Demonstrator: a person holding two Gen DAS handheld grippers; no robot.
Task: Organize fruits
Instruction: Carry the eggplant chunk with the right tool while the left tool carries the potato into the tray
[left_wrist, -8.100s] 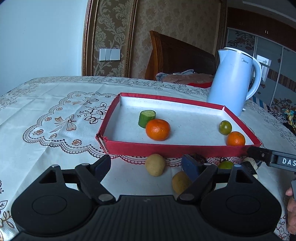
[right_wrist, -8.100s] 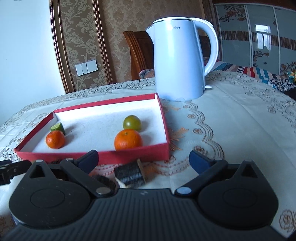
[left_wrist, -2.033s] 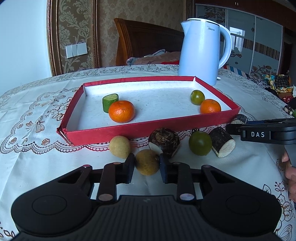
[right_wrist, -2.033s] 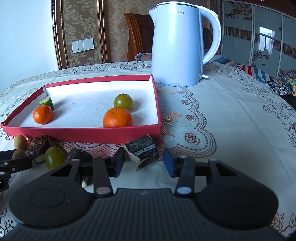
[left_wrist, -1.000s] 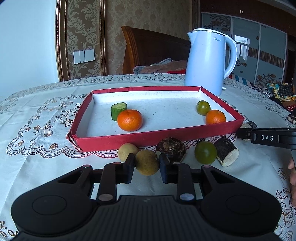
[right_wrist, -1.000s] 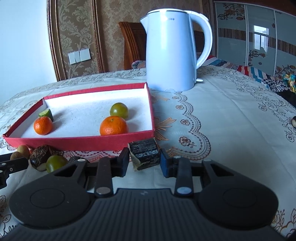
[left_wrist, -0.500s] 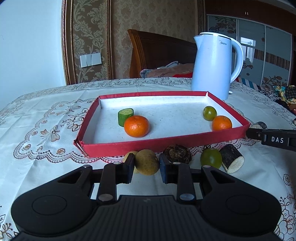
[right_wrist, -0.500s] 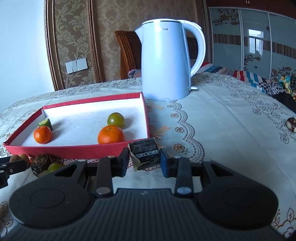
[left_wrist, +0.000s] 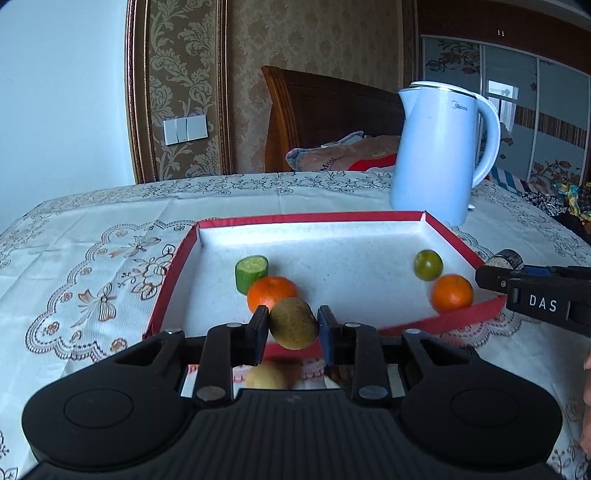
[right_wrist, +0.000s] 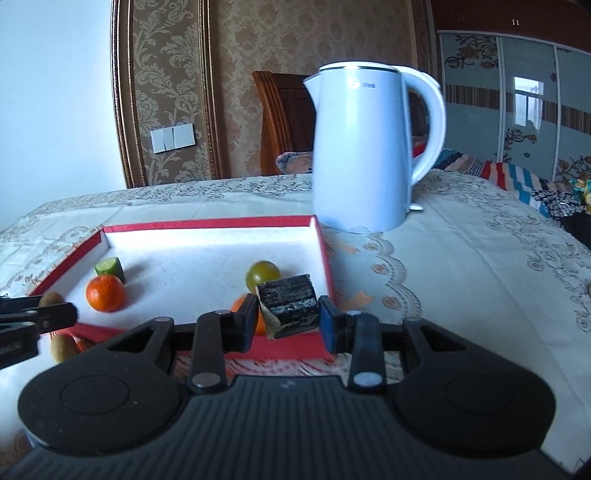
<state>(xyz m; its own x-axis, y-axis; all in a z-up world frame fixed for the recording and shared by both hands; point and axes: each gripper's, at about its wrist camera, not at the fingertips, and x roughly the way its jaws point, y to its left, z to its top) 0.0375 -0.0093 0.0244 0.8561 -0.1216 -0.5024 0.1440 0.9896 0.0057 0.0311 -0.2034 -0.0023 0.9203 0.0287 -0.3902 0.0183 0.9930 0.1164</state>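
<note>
Over lace tablecloth (left_wrist: 92, 266), red tray (left_wrist: 173, 273): left gripper (left_wrist: 291, 328) clenching brown fruit (left_wrist: 293, 323); right gripper (right_wrist: 286, 317) clenching dark cane piece (right_wrist: 290, 301).

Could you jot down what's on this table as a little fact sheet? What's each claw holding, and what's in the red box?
Left gripper: shut on a brown fruit
Right gripper: shut on a dark log piece
Red tray: two oranges, a green citrus, a cucumber piece
Outside the tray: another brown fruit on the cloth
Behind the tray: white kettle
Surface: lace-patterned tablecloth
</note>
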